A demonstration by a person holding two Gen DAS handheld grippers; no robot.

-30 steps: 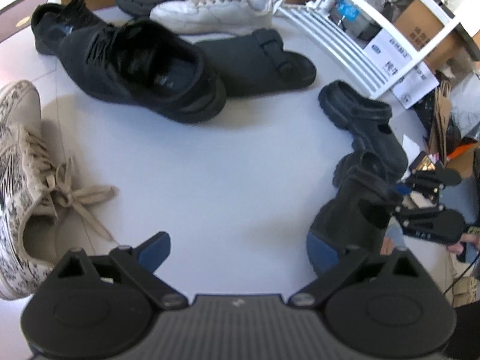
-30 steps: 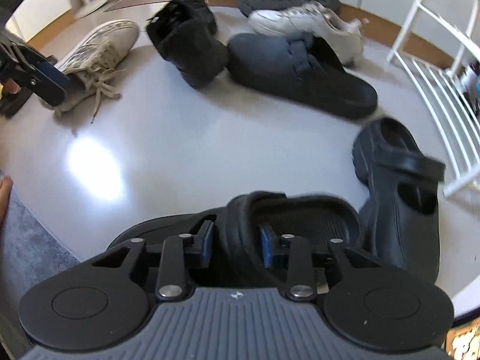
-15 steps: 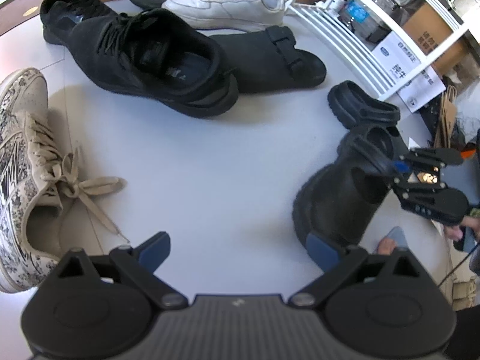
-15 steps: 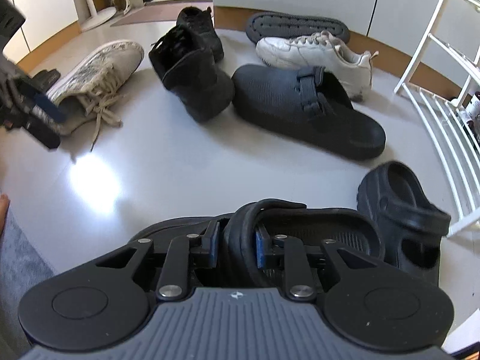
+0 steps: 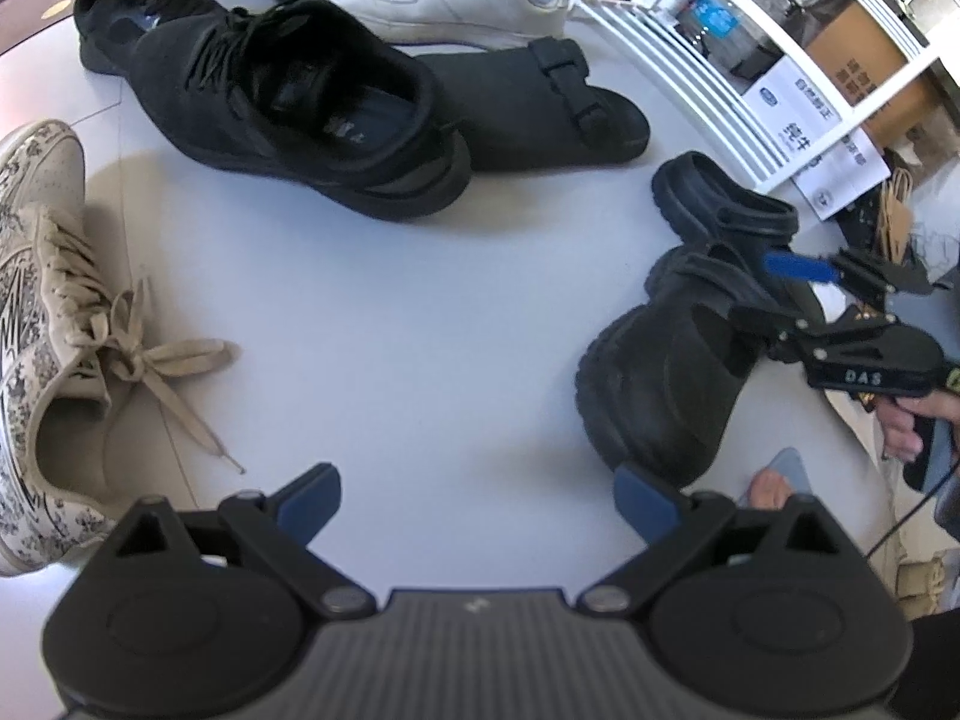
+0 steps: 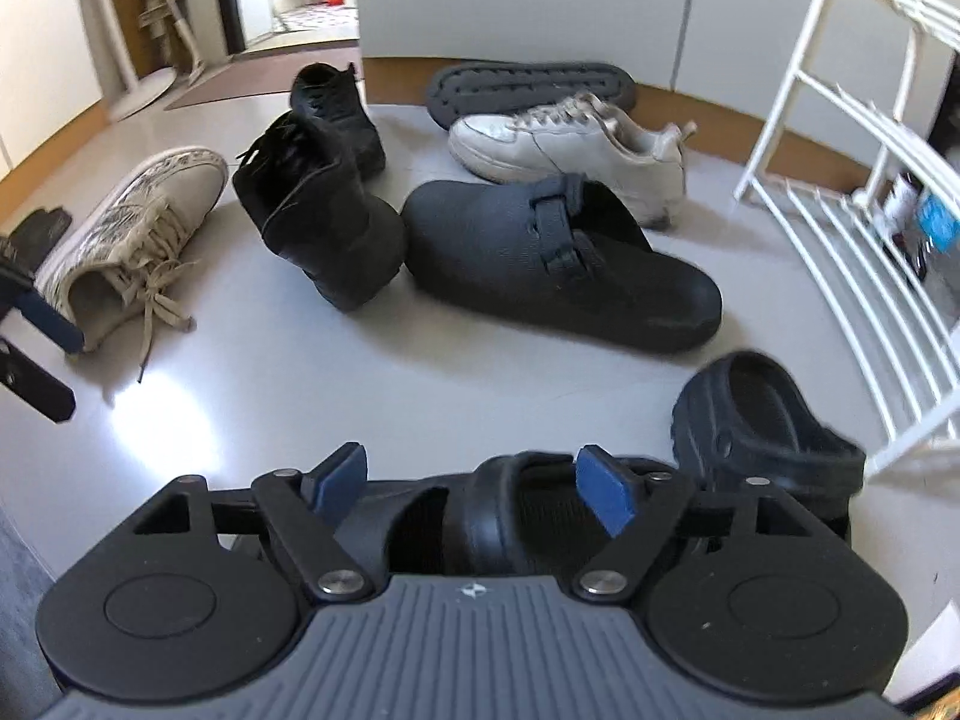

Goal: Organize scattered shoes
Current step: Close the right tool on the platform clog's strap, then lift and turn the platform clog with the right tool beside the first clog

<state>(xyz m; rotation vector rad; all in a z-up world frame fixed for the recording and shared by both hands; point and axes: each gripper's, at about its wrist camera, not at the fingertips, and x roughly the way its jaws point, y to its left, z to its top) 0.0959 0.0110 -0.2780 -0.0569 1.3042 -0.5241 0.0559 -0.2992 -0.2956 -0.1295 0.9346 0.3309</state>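
Observation:
A black clog lies on the pale floor at the right, just in front of its matching clog. My right gripper is over its heel strap. Its jaws are opening, and the blue pads stand clear of the strap on both sides. The matching clog sits to the right of it. My left gripper hangs open over bare floor, with nothing between its fingers. A hand holds the right gripper's handle at the far right.
A black sneaker, a dark strapped slipper, a white sneaker and an upturned sole lie at the back. A patterned beige sneaker with loose laces lies left. A white wire rack stands right.
The right gripper carried the black clog left toward the middle and lowered it next to its pair. Its jaws, shut on the strap before, have now spread apart. The left gripper stayed put.

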